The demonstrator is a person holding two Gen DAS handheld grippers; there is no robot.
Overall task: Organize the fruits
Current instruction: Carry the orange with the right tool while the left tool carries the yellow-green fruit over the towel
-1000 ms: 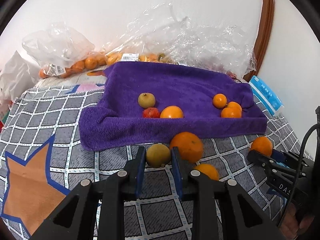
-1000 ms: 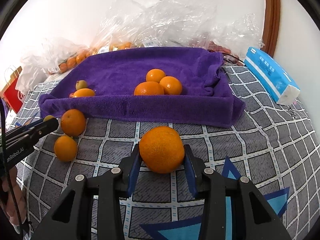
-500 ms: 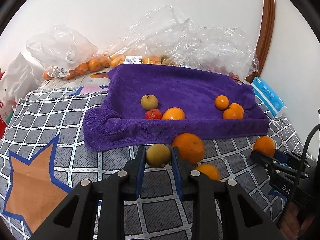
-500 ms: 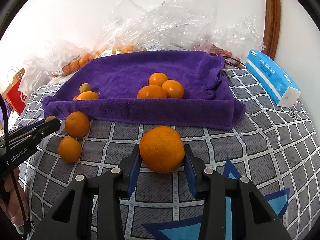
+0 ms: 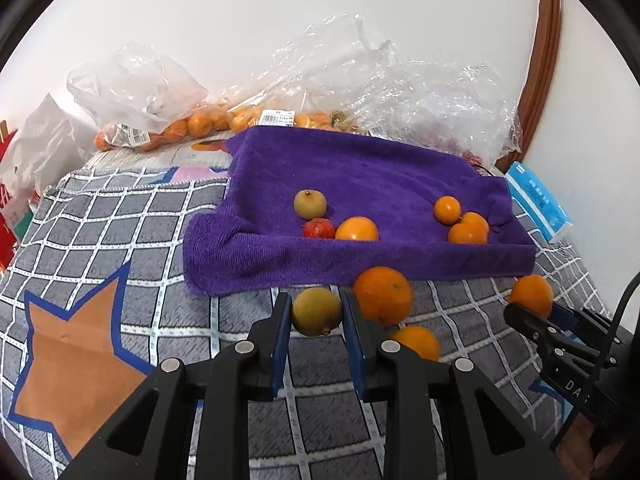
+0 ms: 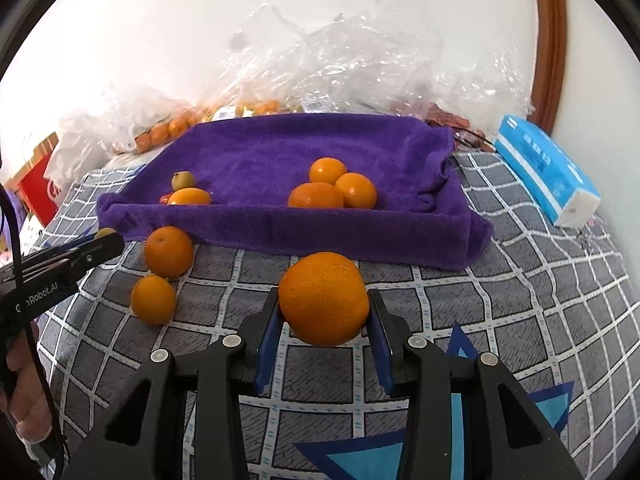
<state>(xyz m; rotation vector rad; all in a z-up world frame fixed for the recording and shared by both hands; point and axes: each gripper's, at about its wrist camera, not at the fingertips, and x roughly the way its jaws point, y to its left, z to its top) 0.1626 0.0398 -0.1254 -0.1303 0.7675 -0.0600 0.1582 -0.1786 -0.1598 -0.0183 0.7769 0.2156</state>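
- We hold the yellow-green fruit (image 5: pixel 317 311) clamped in our left gripper (image 5: pixel 316 322), jaws pressed on its two sides, clear of the checked cloth (image 5: pixel 100 216); we judge this a carry toward its match.
- Our right gripper (image 6: pixel 323 320) has its jaws closed on the large orange (image 6: pixel 323 298), held low at 6 o'clock of the purple towel tray (image 6: pixel 280 236).
- The tray seems sorted by kind: at 9 o'clock lie one yellow-green fruit, one small red fruit (image 5: pixel 318 229) and one orange; at 3 o'clock, three oranges (image 6: pixel 332 188) touching in a cluster.
- Two loose oranges (image 6: pixel 160 272) rest on the cloth just outside the tray's front wall, still to collect.
- Counting: eight oranges, two yellow-green fruits, one red, not counting the bagged fruit (image 5: pixel 160 132) behind.
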